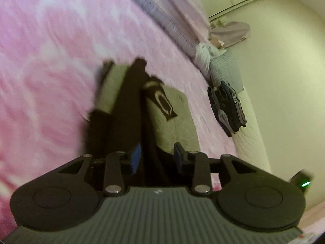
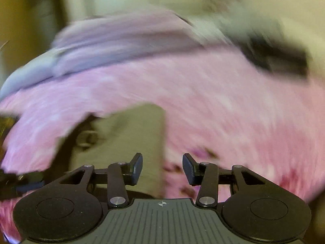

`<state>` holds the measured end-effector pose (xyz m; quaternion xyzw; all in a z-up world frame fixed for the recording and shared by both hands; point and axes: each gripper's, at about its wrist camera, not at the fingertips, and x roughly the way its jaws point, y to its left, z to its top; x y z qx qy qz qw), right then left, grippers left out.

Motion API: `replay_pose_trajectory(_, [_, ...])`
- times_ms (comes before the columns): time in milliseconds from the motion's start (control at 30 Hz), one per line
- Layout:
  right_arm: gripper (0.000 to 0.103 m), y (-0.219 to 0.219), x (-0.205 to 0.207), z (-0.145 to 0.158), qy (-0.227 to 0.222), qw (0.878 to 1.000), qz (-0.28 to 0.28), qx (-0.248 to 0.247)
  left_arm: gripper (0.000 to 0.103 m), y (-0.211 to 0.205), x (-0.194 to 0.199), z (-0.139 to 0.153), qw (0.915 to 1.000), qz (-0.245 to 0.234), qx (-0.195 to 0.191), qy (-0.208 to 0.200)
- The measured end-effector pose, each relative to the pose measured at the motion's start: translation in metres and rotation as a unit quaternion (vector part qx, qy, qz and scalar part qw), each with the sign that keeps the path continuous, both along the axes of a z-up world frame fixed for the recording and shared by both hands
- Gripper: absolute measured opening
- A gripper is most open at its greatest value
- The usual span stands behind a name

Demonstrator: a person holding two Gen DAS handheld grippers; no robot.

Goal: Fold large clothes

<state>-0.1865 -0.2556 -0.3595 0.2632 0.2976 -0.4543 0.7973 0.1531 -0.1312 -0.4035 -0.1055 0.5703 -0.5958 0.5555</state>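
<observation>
Left wrist view: left gripper [image 1: 156, 157] hangs over the pink bed cover [image 1: 50, 61], jaws spread, dark cloth of the garment [image 1: 126, 93] running between the pads; whether they touch it cannot be told. The garment, black and grey-green with a printed patch, lies bunched on the cover, long axis running away from the gripper toward the bed's far edge. A stack of folded clothes [image 1: 227, 107] sits at the bed's right edge, so part of the job looks done; this piece is not yet folded flat. Right wrist view, heavily blurred: right gripper [image 2: 162, 167] spread and holding nothing, above the garment's grey-green panel at the near edge. Lilac bedding [image 2: 121, 40] lies along the far edge.
</observation>
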Motion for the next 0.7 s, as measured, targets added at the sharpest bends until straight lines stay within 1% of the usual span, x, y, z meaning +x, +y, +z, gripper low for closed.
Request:
replay_pose_trajectory(33, [0.042, -0.012, -0.009, -0.010, -0.013, 0.999, -0.018, 0.028, 0.032, -0.010, -0.002, -0.006, 0.9999, -0.001, 0.010, 0.014])
replay_pose_trajectory(100, [0.042, -0.036, -0.022, -0.034, -0.046, 0.995, -0.046, 0.078, 0.034, -0.025, -0.002, -0.016, 0.9992, 0.009, 0.031, 0.023])
replay_pose_trajectory(133, [0.042, -0.044, -0.026, -0.041, -0.062, 0.992, -0.056, 0.098, 0.035, -0.032, -0.002, -0.019, 0.9990, 0.011, 0.035, 0.027])
replay_pose_trajectory(200, [0.042, -0.052, -0.037, -0.055, -0.102, 0.983, -0.071, 0.136, 0.035, -0.042, 0.000, -0.021, 0.9989, 0.013, 0.033, 0.029])
replay_pose_trajectory(267, [0.042, -0.062, -0.041, -0.066, -0.127, 0.974, -0.083, 0.166, 0.035, -0.053, 0.001, -0.020, 0.9990, 0.010, 0.025, 0.035])
replay_pose_trajectory(300, [0.042, -0.064, -0.040, -0.068, -0.135, 0.973, -0.083, 0.169, 0.035, -0.058, 0.000, -0.022, 0.9987, 0.008, 0.029, 0.042])
replay_pose_trajectory(333, [0.041, -0.066, -0.037, -0.068, -0.136, 0.974, -0.081, 0.164, 0.035, -0.064, -0.001, -0.024, 0.9985, 0.004, 0.034, 0.043])
replay_pose_trajectory(367, [0.041, -0.066, -0.032, -0.065, -0.129, 0.977, -0.075, 0.155, 0.034, -0.069, -0.004, -0.025, 0.9986, -0.002, 0.036, 0.038])
replay_pose_trajectory(400, [0.041, -0.067, -0.025, -0.062, -0.113, 0.981, -0.068, 0.145, 0.030, -0.074, -0.007, -0.026, 0.9987, -0.007, 0.041, 0.030])
replay_pose_trajectory(467, [0.041, -0.068, -0.013, -0.060, -0.084, 0.986, -0.054, 0.130, 0.026, -0.080, -0.011, -0.029, 0.9988, -0.014, 0.041, 0.021])
replay_pose_trajectory(500, [0.041, -0.069, -0.009, -0.060, -0.074, 0.988, -0.049, 0.125, 0.019, -0.080, -0.011, -0.029, 0.9990, -0.016, 0.037, 0.020])
replay_pose_trajectory(600, [0.037, -0.065, -0.003, -0.065, -0.058, 0.991, -0.036, 0.114, 0.016, -0.075, -0.007, -0.024, 0.9996, -0.019, 0.015, 0.013])
replay_pose_trajectory(667, [0.035, -0.060, 0.005, -0.064, -0.047, 0.994, -0.020, 0.099, 0.015, -0.068, -0.006, -0.014, 0.9997, -0.018, -0.005, -0.012])
replay_pose_trajectory(700, [0.034, -0.057, 0.011, -0.062, -0.040, 0.995, -0.009, 0.087, 0.015, -0.064, -0.007, -0.007, 0.9992, -0.017, -0.016, -0.032])
